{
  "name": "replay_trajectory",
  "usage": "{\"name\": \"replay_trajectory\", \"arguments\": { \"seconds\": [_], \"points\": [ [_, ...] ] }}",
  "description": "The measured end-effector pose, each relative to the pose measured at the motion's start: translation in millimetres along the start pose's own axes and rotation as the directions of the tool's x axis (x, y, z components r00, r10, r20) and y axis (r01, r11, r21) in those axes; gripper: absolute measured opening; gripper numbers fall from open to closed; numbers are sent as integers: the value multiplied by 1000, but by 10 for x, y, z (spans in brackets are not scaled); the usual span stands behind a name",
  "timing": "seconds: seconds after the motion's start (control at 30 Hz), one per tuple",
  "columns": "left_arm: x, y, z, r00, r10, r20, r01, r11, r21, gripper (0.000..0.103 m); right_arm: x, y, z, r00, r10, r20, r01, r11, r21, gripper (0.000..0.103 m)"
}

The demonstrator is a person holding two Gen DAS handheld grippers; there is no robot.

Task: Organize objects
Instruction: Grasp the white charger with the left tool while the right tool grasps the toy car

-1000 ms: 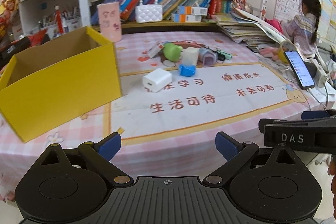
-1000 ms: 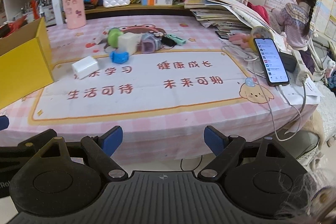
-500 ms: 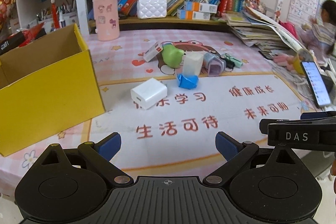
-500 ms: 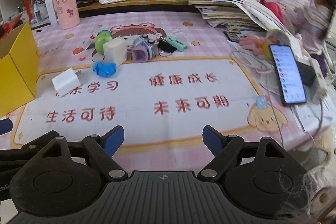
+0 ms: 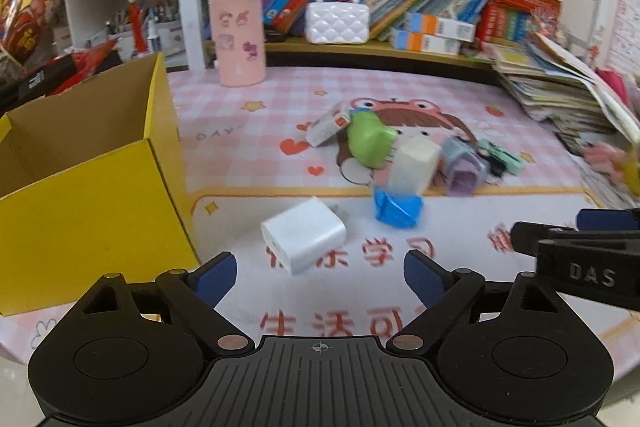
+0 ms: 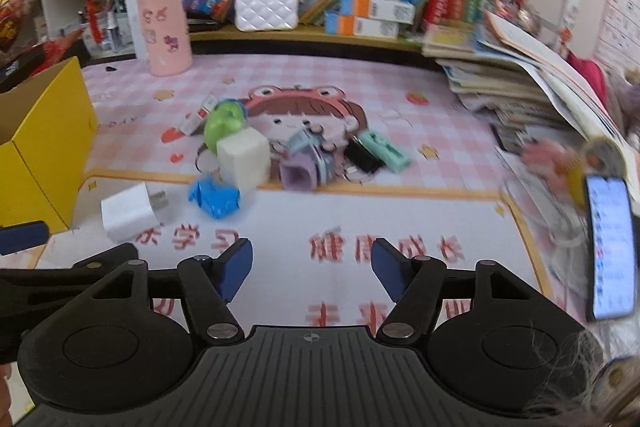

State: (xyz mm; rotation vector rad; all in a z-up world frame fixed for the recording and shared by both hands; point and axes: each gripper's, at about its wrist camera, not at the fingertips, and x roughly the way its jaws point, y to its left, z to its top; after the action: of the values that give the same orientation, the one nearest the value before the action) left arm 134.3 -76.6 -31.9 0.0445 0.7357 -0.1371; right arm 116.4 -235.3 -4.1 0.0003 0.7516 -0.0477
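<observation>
Toys and small things sit in a heap on the pink table mat [image 5: 400, 87], and we want to tidy them into the yellow box [image 5: 100, 195].

Our left claw [image 5: 320, 277] has nothing between its blue tips. The tips are apart, and they are closing a little. Just past them, at about 12 o'clock, lies the white plug [image 5: 302, 235]. The yellow box stands at 10 o'clock from that claw, with its top open. The plug sits near the box but does not touch it.

Our right claw [image 6: 312, 269] is also empty. Its tips are apart and are closing too. From it, the white plug [image 6: 128, 213] is at 10 o'clock. The blue crinkly thing [image 6: 214, 197] is at 11 o'clock. Behind that, touching each other, are a white block [image 6: 244, 163], a green toy [image 6: 224, 123] and a purple toy [image 6: 302, 167]. A black and mint clip [image 6: 378, 149] lies at 1 o'clock. A phone [image 6: 610, 247] lies at 3 o'clock, near the table edge, beside some wires.

What could go wrong? We think the plug is smooth and hard, so it may slip out if the tips pinch only a corner. The two claws are close together, so they may bump. The heap is packed tight, so a push on one toy may knock the others away. A wide swing on the right may hit the phone or catch the wires.
</observation>
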Motion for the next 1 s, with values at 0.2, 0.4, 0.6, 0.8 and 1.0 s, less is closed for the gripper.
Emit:
{"name": "replay_trajectory", "arguments": {
  "seconds": [0.2, 0.4, 0.6, 0.8, 1.0],
  "points": [
    [340, -25, 142, 997, 67, -32, -68, 997, -43, 84, 273, -37, 168, 1000, 14, 15, -14, 999, -43, 64],
    [601, 10, 188, 991, 104, -83, -112, 989, -99, 83, 617, -111, 355, 1000, 22, 17, -21, 998, -56, 61],
    [768, 84, 184, 985, 106, -136, -126, 980, -153, 74, 981, -111, 493, 999, 47, -5, -47, 994, -103, 61],
    [752, 77, 209, 987, 92, -133, -110, 985, -133, 63, 1352, -63, 592, 996, 70, -51, -77, 985, -156, 61],
    [635, 114, 170, 987, 72, -142, -95, 983, -159, 63, 1501, -86, 630, 993, 88, -73, -99, 983, -154, 47]
  ]
}}
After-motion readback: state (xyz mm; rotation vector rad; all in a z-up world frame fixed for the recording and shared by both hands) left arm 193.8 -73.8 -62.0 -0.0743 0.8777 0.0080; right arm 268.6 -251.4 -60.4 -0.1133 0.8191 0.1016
